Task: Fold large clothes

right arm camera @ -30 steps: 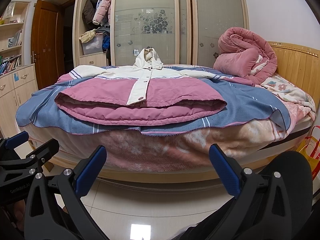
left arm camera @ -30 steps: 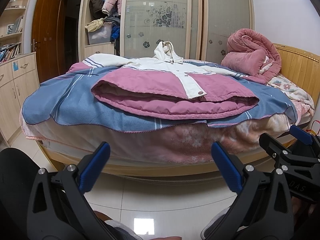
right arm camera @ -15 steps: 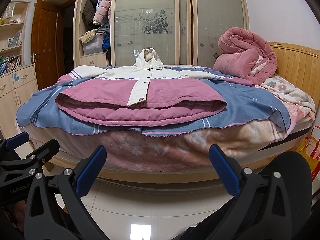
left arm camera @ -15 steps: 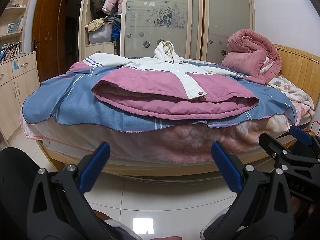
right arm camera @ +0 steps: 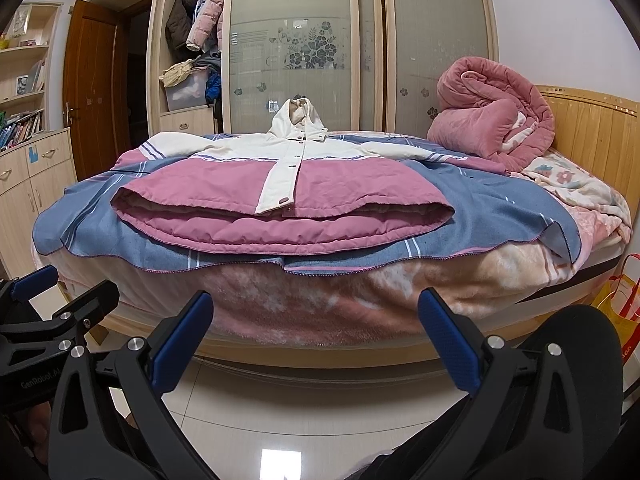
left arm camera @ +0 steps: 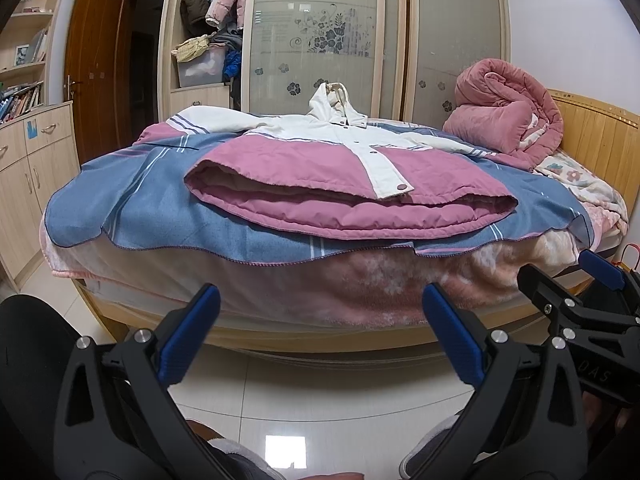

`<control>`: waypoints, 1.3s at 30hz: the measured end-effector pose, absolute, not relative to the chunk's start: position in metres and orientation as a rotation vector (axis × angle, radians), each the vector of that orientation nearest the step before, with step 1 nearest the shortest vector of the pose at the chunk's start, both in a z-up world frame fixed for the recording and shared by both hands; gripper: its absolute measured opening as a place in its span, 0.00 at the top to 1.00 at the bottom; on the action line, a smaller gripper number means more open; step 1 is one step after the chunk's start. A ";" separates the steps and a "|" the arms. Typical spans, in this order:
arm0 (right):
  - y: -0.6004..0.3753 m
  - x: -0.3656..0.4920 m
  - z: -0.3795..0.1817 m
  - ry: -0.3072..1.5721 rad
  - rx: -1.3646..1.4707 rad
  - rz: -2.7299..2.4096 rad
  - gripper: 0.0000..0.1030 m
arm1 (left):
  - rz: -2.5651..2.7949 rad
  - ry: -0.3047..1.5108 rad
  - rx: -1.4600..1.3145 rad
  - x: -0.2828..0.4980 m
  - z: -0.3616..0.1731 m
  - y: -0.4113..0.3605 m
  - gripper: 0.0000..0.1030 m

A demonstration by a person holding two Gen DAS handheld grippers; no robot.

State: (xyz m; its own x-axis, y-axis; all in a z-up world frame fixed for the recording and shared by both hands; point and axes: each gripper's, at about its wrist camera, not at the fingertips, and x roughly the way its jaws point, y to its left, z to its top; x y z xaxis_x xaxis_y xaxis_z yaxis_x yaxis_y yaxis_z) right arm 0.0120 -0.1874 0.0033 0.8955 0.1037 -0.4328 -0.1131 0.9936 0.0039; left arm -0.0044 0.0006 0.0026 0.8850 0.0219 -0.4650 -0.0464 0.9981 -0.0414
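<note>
A pink and white padded jacket (left arm camera: pixel 344 184) (right arm camera: pixel 280 200) lies flat on the bed, hood toward the wardrobe, sleeves spread, hem facing me. My left gripper (left arm camera: pixel 320 300) stands open over the floor, well short of the bed's near edge, with nothing between its fingers. My right gripper (right arm camera: pixel 316 304) is also open and holds nothing, level with the left one and to its right. Each gripper shows at the edge of the other's view.
A blue striped blanket (left arm camera: pixel 132 208) (right arm camera: pixel 500 208) covers the bed under the jacket. A rolled pink quilt (left arm camera: pixel 504 116) (right arm camera: pixel 488 116) sits by the wooden headboard (right arm camera: pixel 588 128) at right. Wardrobe (left arm camera: pixel 332 40) stands behind, cabinet (left arm camera: pixel 28 160) at left. Shiny tiled floor (right arm camera: pixel 320 408) lies below.
Both grippers have edged slightly nearer to the bed; the jacket lies as before and both stay open.
</note>
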 end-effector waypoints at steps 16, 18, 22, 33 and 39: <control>-0.188 0.012 0.003 0.448 -0.018 0.114 0.01 | 0.034 0.491 -0.059 -0.005 0.004 0.001 0.02; -0.188 0.013 0.004 0.449 -0.017 0.114 0.01 | 0.032 0.494 -0.062 -0.003 0.004 0.002 0.02; -0.187 0.013 0.004 0.447 -0.018 0.114 0.01 | 0.034 0.492 -0.061 -0.003 0.004 0.002 0.02; -0.184 0.013 0.010 0.428 -0.015 0.117 0.01 | 0.041 0.482 -0.065 -0.004 0.008 0.006 0.02; -0.184 0.011 0.017 0.412 -0.016 0.113 0.01 | 0.035 0.469 -0.066 -0.009 0.015 0.006 0.02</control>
State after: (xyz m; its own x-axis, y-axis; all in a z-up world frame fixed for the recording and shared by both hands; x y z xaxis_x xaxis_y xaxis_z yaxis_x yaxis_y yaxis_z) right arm 0.0115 -0.1837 0.0169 0.9101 0.1062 -0.4005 -0.1126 0.9936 0.0077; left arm -0.0090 0.0058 0.0151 0.8916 0.0181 -0.4525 -0.0486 0.9973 -0.0558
